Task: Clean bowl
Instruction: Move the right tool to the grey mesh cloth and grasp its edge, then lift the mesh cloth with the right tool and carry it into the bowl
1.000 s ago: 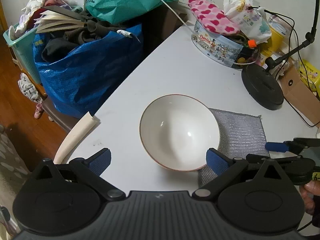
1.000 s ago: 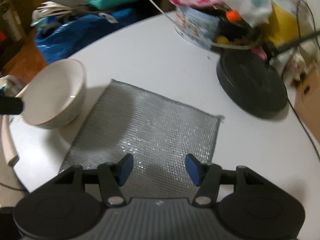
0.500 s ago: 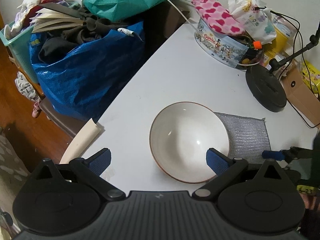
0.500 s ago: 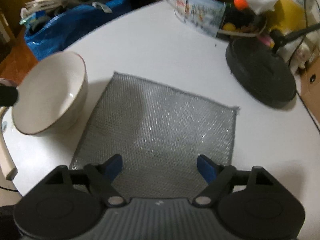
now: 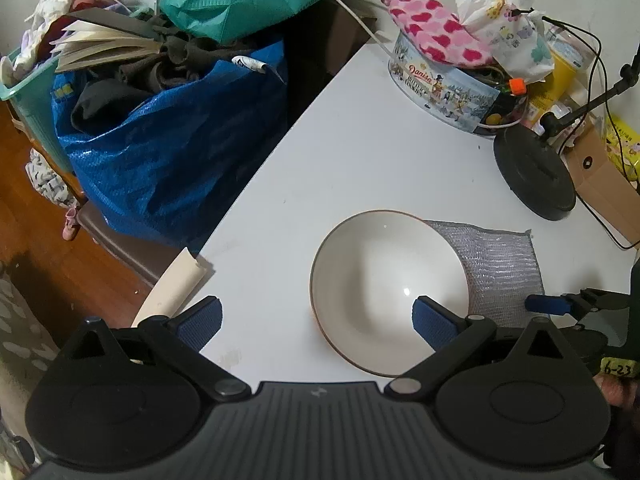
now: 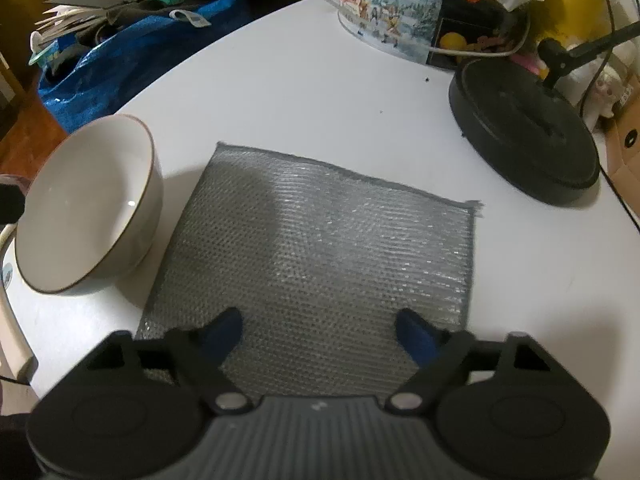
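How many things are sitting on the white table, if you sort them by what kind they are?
Bowls: 1, the white bowl
Cleaning cloths: 1, the grey cloth
Cookie tins: 1, the cookie tin
Round black stand bases: 1, the black base
Total: 4. The clutter at the far right edge is too jumbled to count.

Both wrist cams look steeply down, close over the table (image 5: 360,168) (shared: bowl (image 5: 388,292), cloth (image 6: 320,264), black base (image 6: 524,140)).
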Motion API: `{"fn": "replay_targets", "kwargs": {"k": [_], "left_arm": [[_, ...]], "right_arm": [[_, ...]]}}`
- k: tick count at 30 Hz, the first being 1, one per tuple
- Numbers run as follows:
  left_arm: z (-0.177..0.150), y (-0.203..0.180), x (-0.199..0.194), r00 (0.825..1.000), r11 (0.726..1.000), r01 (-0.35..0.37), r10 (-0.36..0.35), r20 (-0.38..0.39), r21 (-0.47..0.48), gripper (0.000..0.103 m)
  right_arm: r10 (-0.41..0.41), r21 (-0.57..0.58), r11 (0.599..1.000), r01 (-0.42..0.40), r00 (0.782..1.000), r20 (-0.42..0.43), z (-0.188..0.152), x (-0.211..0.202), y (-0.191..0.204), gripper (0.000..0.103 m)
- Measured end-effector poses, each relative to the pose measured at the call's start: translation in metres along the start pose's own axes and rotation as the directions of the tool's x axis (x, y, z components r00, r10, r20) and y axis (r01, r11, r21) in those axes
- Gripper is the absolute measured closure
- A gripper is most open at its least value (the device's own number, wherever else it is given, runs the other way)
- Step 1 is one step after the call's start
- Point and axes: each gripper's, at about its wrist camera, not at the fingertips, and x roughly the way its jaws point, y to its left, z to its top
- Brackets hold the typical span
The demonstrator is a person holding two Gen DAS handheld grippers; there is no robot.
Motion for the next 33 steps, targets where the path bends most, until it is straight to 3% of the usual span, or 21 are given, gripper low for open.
{"fn": "replay_targets", "kwargs": {"k": [4, 6, 9, 12, 17, 19, 22, 26, 31, 33], "left_arm": [[-0.002, -0.005, -0.001, 1.000, 1.000, -0.003, 0.003, 0.004, -0.004, 0.001], [-0.003, -0.007, -0.003, 1.000, 1.000, -0.006, 0.006, 0.006, -0.006, 0.001], [-0.006, -0.010, -0.006, 1.000, 1.000, -0.015, 0.015, 0.016, -0.015, 0.001], [-0.010, -0.012, -0.012, 0.999, 0.999, -0.029, 0.030, 0.030, -0.029, 0.001], [-0.020, -0.009, -0.018, 0.998, 0.996, -0.038, 0.041, 0.045, -0.080, 0.001], [-0.025, -0.009, -0.022, 0.998, 0.994, -0.030, 0.036, 0.059, -0.101, 0.001], [-0.029, -0.009, -0.026, 0.997, 0.993, -0.019, 0.028, 0.077, -0.116, 0.001], [-0.036, 0.001, -0.019, 0.998, 0.980, 0.016, -0.004, 0.061, -0.197, 0.031], [-0.037, 0.017, -0.010, 0.999, 0.967, 0.038, -0.029, 0.041, -0.251, 0.036], [-0.036, 0.021, -0.005, 0.999, 0.967, 0.046, -0.037, 0.038, -0.251, 0.036]], "right_arm": [[0.008, -0.022, 1.000, -0.007, 1.000, 0.019, 0.002, -0.002, -0.005, 0.054], [0.021, -0.054, 0.998, -0.020, 0.999, 0.026, 0.002, -0.003, -0.007, 0.076], [0.041, -0.085, 0.996, -0.039, 0.999, 0.023, 0.003, -0.003, -0.009, 0.098], [0.085, -0.086, 0.993, -0.082, 0.996, 0.023, 0.002, -0.006, -0.018, 0.100], [0.128, -0.097, 0.989, -0.116, 0.982, 0.136, 0.001, -0.035, -0.034, 0.100], [0.162, -0.076, 0.986, -0.151, 0.969, 0.185, 0.004, -0.047, -0.041, 0.100], [0.181, -0.151, 0.979, -0.139, 0.932, 0.314, 0.006, -0.075, -0.043, 0.100], [0.175, -0.245, 0.964, -0.099, 0.934, 0.313, 0.012, -0.078, -0.038, 0.100], [0.203, -0.390, 0.919, -0.056, 0.915, 0.349, 0.024, -0.090, -0.011, 0.100], [0.236, -0.464, 0.884, -0.054, 0.909, 0.343, 0.030, -0.090, 0.003, 0.100]]}}
